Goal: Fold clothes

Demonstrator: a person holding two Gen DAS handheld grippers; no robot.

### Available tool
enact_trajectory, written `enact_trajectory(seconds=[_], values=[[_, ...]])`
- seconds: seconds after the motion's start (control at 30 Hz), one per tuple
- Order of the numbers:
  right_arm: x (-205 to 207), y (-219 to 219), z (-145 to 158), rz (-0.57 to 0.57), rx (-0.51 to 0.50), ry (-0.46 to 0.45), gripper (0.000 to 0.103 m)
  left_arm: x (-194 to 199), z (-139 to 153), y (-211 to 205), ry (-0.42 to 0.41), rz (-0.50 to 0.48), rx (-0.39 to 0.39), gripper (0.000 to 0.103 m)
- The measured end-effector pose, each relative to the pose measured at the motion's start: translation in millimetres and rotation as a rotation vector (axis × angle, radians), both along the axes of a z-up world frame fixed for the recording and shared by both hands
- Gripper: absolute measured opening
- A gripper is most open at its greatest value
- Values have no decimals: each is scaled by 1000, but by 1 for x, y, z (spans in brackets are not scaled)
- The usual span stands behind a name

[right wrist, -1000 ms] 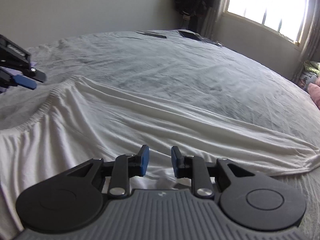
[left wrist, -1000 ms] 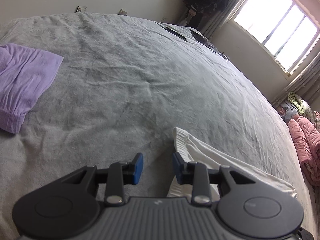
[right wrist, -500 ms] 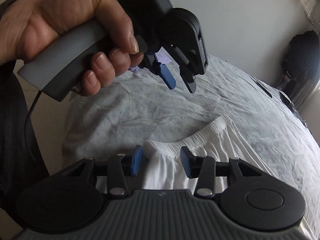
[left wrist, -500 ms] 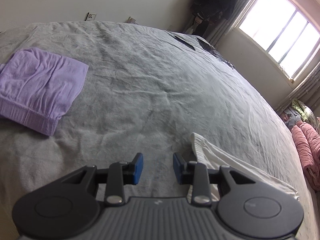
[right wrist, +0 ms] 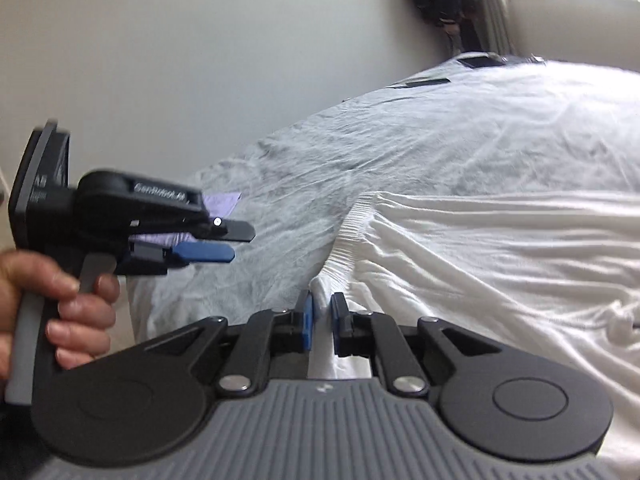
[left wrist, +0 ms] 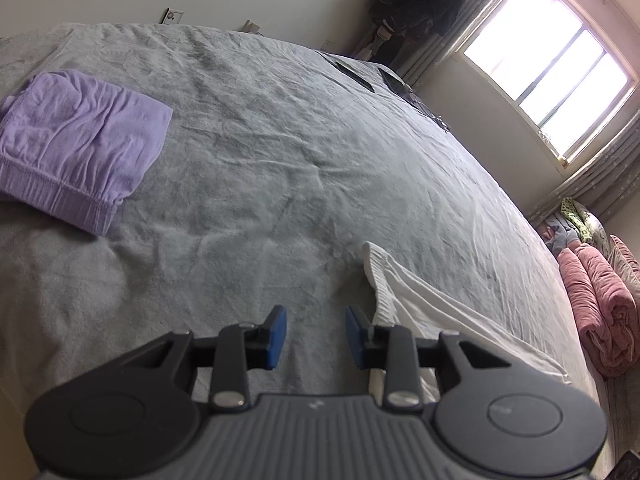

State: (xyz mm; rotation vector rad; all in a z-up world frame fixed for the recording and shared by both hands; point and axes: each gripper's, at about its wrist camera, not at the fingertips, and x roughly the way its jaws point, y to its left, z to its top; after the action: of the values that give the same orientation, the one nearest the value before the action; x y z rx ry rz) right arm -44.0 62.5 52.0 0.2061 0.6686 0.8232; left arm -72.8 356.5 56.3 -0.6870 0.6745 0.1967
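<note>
The step in hand looks like taking hold of the next garment to fold: white trousers (right wrist: 500,264) lie spread over the grey bed (left wrist: 280,152), filling the right half of the right wrist view and showing as a white strip at the lower right of the left wrist view. The right gripper (right wrist: 321,322), at the bottom centre of its frame, has just been closing its jaws, and they now pinch the near corner of the elastic waistband (right wrist: 348,236), with a fold of white cloth standing between the blue pads. The left gripper (left wrist: 315,336) hangs over bare bedding just to the left of the waistband, its jaws partly spread with nothing between them; in the right wrist view it sits at the left edge, held by a hand (right wrist: 76,312). A purple garment (left wrist: 80,148), already folded, rests at the upper left of the left wrist view, well apart from the trousers. The next move probably calls for the left gripper to catch the far end of the waistband so both can lift and straighten the trousers.
</note>
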Motion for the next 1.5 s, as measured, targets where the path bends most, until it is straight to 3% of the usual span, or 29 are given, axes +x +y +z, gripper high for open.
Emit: enact_trajectory(seconds=[0.17, 0.23, 0.47, 0.6, 0.73, 0.77, 0.8, 1.0, 1.17, 1.27, 1.5], values=[[3, -31, -2, -142, 188, 134, 11, 0, -12, -8, 16, -35, -106, 33], [-1, -35, -1, -166, 188, 142, 11, 4, -18, -12, 24, -48, -142, 33], [-19, -42, 5, -190, 198, 115, 11, 36, -29, -38, 37, -108, -146, 33], [-21, -46, 9, -222, 192, 82, 11, 57, -37, -50, 63, -162, -155, 26], [-24, -40, 8, -210, 165, 60, 11, 72, -39, -54, 72, -164, -133, 17], [-24, -38, 7, -207, 154, 49, 11, 74, -39, -55, 70, -160, -128, 5], [-25, -36, 7, -204, 143, 39, 11, 73, -38, -54, 72, -151, -121, 3], [-33, -12, 10, -139, 89, -34, 11, 58, -29, -34, 15, -105, -113, 2], [-51, 36, 5, -9, -43, -125, 10, 55, -32, -27, 32, -99, -43, 2], [-50, 55, -5, 30, -125, -110, 10, 55, -34, -24, 36, -100, -23, 2], [-41, 61, -13, 75, -137, -87, 17, 60, -38, -21, 57, -119, -1, 3]])
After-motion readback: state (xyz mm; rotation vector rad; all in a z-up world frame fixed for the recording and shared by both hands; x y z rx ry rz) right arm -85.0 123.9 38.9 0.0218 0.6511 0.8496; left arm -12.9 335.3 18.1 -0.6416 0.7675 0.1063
